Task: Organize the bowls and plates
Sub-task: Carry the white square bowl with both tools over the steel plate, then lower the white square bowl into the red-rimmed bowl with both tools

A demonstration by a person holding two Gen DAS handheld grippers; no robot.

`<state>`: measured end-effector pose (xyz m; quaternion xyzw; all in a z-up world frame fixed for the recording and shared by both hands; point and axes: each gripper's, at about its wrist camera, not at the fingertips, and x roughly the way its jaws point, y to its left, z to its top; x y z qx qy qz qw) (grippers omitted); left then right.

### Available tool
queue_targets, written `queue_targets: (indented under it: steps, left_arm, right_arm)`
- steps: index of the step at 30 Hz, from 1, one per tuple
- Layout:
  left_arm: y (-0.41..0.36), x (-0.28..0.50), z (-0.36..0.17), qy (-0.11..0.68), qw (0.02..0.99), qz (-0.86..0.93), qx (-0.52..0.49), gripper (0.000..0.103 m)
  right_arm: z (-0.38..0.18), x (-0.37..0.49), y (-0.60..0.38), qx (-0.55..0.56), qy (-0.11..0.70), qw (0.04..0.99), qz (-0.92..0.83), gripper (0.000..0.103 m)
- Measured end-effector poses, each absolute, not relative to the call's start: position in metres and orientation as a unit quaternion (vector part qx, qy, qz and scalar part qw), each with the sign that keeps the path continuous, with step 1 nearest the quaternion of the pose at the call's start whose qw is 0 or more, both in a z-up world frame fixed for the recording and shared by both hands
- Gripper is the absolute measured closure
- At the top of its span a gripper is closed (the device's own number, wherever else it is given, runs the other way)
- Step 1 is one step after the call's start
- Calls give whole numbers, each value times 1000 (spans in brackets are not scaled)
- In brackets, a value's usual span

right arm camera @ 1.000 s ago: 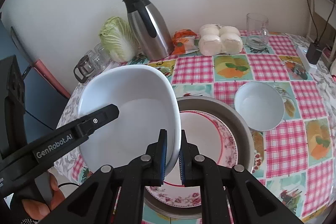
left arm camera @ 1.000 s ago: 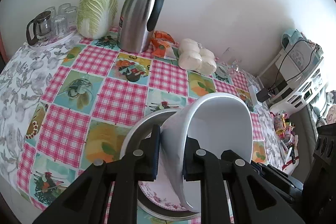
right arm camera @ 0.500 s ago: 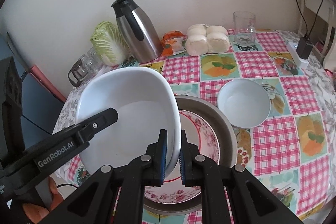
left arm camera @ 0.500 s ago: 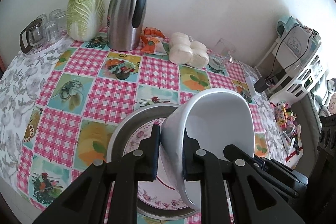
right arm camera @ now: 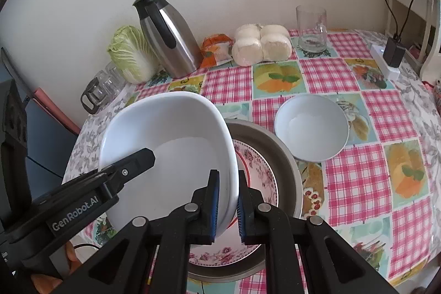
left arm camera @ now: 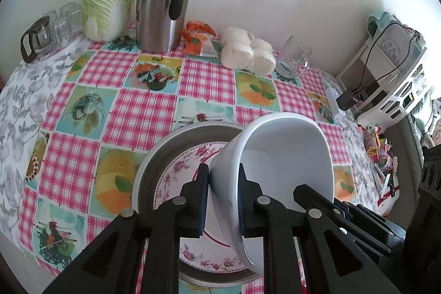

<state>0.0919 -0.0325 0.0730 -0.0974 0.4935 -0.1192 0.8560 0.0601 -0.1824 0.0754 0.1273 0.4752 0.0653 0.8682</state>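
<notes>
While both grippers, left [left arm camera: 220, 197] and right [right arm camera: 228, 207], are pinching the big bowl's [right arm camera: 168, 153] rim, I am lowering it level onto the plate [left arm camera: 190, 164].

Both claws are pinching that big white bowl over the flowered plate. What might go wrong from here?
1. Each gripper, left and right, pinches only the thin rim of the big bowl; if either slips, the tilted bowl could swing or fall.
2. It hangs above the flowered plate in the metal pan; a drop might chip both.
3. The small bowl sits close beside the pan and could get knocked.
</notes>
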Motion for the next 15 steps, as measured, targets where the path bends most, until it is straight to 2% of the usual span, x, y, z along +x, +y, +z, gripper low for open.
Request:
queue_targets:
  steps: [15]
  left_arm:
    - [-37, 95, 55, 514, 847, -109, -84, 86]
  right_arm:
    - [61, 66, -181, 124, 498, 856, 59, 89]
